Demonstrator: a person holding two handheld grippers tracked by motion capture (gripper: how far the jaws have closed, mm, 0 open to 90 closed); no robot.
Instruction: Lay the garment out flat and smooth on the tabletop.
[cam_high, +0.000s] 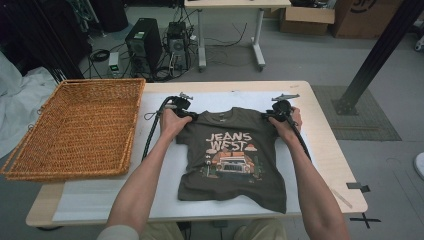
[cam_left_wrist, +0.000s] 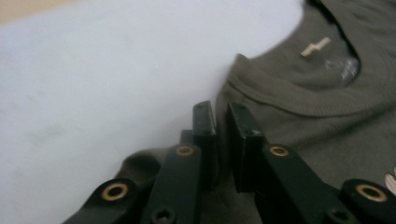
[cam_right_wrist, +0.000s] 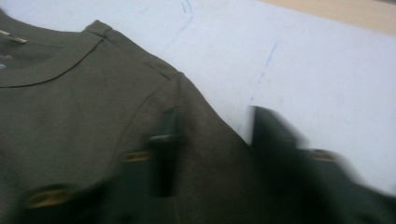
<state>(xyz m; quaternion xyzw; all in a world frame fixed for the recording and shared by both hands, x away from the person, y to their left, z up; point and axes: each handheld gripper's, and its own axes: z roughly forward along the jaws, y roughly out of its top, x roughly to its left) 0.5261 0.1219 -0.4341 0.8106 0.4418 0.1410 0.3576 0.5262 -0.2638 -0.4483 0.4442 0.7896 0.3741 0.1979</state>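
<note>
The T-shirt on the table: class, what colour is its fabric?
The T-shirt is dark olive-brown, with a cream and orange print on the chest; the high view shows it best.

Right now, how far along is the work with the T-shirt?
Done: the T-shirt lies flat, print up. In hand: the left gripper pinches one shoulder; the right gripper straddles the other, blurred. Left: no fold yet, and nothing in the basket.

You could read "JEANS WEST" in cream block letters printed across the chest of the dark olive cotton T-shirt (cam_high: 235, 150); no other text was legible.
</note>
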